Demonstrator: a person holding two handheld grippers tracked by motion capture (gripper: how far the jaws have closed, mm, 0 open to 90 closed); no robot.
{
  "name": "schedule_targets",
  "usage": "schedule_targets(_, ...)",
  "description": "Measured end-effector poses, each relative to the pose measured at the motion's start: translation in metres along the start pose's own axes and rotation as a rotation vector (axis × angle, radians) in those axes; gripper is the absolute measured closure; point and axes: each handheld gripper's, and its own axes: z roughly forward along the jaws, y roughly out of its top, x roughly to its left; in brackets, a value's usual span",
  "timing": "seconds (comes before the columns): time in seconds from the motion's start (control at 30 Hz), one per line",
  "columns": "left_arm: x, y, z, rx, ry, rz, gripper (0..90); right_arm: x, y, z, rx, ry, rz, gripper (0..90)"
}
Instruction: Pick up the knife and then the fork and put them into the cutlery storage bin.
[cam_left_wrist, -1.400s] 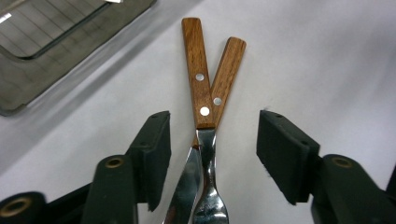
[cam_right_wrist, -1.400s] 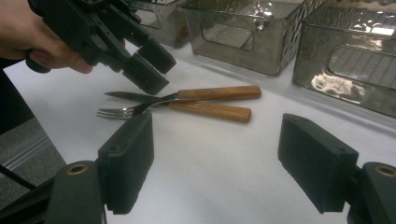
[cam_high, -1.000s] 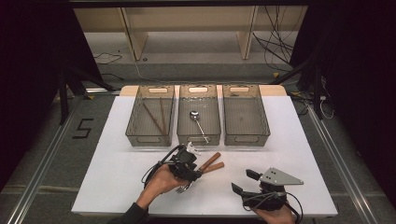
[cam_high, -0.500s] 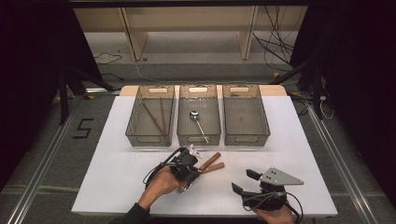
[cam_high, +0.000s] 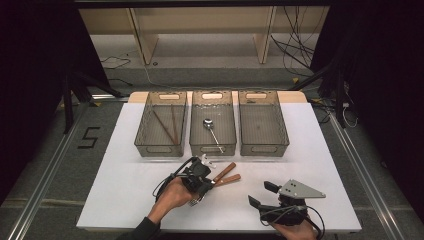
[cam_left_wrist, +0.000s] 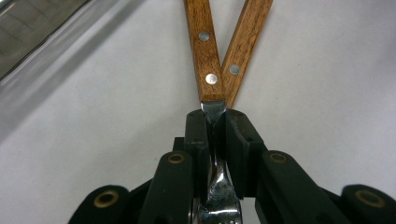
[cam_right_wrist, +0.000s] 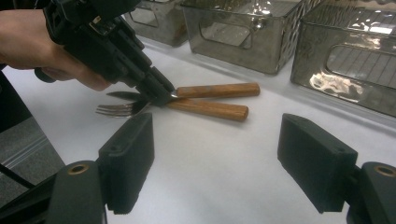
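A: Looking down from the high view, where do the two grippers sit?
B: The left gripper (cam_high: 204, 181) is at the near middle of the white tabletop (cam_high: 125, 190), on the metal ends of two wooden-handled utensils (cam_high: 226, 175) that lie crossed there. The right gripper (cam_high: 262, 194) rests well apart, near the front right edge. Three clear bins (cam_high: 211, 148) stand in a row behind: thin sticks (cam_high: 164, 127) in the left one, a spoon (cam_high: 212, 131) in the middle one.

A: And the left gripper view?
B: Its jaws have just been closing and now stand nearly together, pinching the steel neck of one utensil (cam_left_wrist: 214, 111) just below its riveted wooden handle (cam_left_wrist: 202, 51). The second handle (cam_left_wrist: 243, 44) crosses beside it and touches it.

A: What does the right gripper view add?
B: Its own jaws stand wide apart with nothing between them. Beyond them the left gripper (cam_right_wrist: 161, 94) grips where the knife (cam_right_wrist: 219, 90) meets its blade, while a fork (cam_right_wrist: 116, 109) with the other handle lies flat underneath.
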Motion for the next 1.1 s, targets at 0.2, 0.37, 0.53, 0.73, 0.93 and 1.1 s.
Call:
schedule_targets(0.2, 0.0, 0.002, -0.005, -0.031, 0.024, -0.003, 88.0, 0.0, 0.0, 0.0, -0.003, 0.0, 0.0, 27.9)
schedule_targets(0.37, 0.004, 0.0, -0.001, -0.009, 0.011, -0.011, 87.6, 0.0, 0.0, 0.0, 0.001, -0.002, -0.001, 28.0)
schedule_targets(0.53, 0.005, 0.0, 0.001, 0.0, 0.012, -0.021, 86.0, 0.0, 0.0, 0.0, -0.002, -0.001, -0.002, 28.0)
schedule_targets(0.73, 0.004, 0.001, 0.0, -0.006, 0.015, -0.02, 87.9, 0.0, 0.0, 0.0, -0.003, -0.001, -0.004, 28.0)
schedule_targets(0.93, 0.007, 0.0, -0.002, -0.024, 0.028, -0.022, 88.6, 0.0, 0.0, 0.0, -0.005, -0.002, 0.003, 28.0)
schedule_targets(1.1, 0.009, 0.002, -0.014, -0.059, 0.019, -0.02, 88.6, -0.001, 0.0, -0.001, -0.006, -0.002, 0.005, 28.1)
